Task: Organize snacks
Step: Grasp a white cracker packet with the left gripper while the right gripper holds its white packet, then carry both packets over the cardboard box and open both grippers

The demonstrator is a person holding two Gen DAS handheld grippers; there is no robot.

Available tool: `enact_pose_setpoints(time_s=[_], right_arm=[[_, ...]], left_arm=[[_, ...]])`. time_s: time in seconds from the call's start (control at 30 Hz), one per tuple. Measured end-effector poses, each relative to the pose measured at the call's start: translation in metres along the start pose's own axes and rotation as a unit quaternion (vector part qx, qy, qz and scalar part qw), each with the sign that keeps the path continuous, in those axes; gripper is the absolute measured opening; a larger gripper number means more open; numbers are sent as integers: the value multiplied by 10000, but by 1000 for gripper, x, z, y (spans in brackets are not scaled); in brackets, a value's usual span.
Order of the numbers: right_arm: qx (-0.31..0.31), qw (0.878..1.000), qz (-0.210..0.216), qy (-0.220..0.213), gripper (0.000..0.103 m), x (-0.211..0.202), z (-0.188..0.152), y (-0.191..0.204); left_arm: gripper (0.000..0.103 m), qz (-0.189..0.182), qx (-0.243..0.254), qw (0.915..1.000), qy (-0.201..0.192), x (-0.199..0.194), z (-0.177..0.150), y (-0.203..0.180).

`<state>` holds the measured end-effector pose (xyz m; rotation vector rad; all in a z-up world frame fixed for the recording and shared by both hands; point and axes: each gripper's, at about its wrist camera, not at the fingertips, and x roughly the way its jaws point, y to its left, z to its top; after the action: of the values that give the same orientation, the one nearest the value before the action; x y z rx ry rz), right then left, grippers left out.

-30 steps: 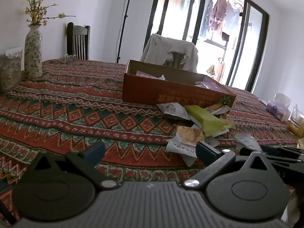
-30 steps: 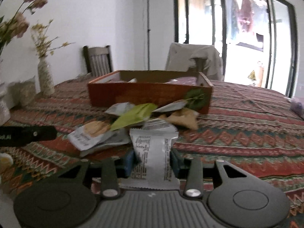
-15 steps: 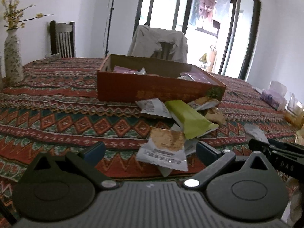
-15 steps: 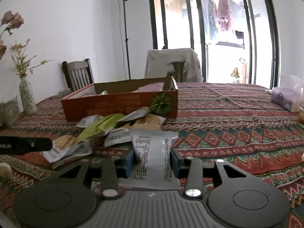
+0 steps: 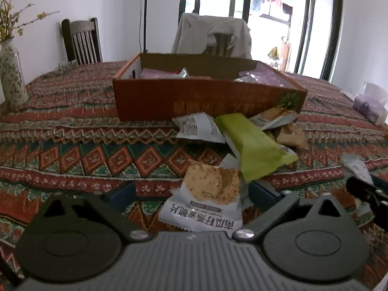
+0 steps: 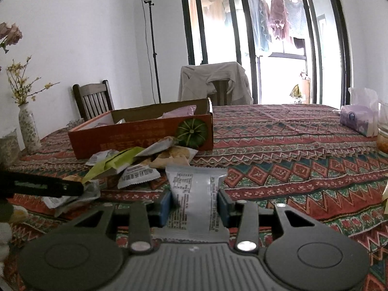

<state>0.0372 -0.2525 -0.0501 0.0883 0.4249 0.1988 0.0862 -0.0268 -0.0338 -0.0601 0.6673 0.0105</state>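
Two grippers work: left gripper (image 5: 191, 194) closing, fingers wide around a light, crinkly oat-crisp packet (image 5: 206, 201); right gripper (image 6: 195, 205) pinching a silver snack packet (image 6: 195, 194) mid-body.

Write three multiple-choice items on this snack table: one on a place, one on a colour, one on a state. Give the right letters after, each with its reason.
1. Where does the pile of loose snack packets lie?
A. Inside the cardboard box
B. On the tablecloth in front of the cardboard box
C. On the wooden chair

2. What colour is the long packet in the pile?
A. Blue
B. Black
C. Yellow-green

3. What is the right gripper doing?
A. Gripping a white packet
B. Standing open with nothing in it
C. Gripping the vase

Answers:
1. B: the packets sit on the patterned tablecloth against the near wall of the cardboard box.
2. C: its wrapper is plainly yellow-green.
3. A: the white packet stands between the blue pads, which press on its sides.
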Motion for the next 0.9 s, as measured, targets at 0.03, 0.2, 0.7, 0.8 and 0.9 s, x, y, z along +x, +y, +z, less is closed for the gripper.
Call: enact_pose_setpoints(time_s=[0.03, 0.2, 0.7, 0.8, 0.9], right_arm=[[15, 10000, 11, 11, 40, 1, 0, -1], [23, 10000, 73, 32, 40, 3, -1, -1], [-55, 9999, 112, -56, 40, 1, 4, 1], [-138, 9998, 90, -127, 40, 2, 10, 2], [-206, 9995, 53, -227, 40, 2, 18, 4]], left_arm=[[91, 6, -9, 10000, 26, 2, 0, 0], [73, -105, -97, 9999, 63, 6, -2, 2], [58, -163, -193, 9991, -326, -18, 4, 18], [58, -103, -177, 9989, -431, -22, 8, 21], [58, -103, -184, 9983, -549, -24, 15, 24]])
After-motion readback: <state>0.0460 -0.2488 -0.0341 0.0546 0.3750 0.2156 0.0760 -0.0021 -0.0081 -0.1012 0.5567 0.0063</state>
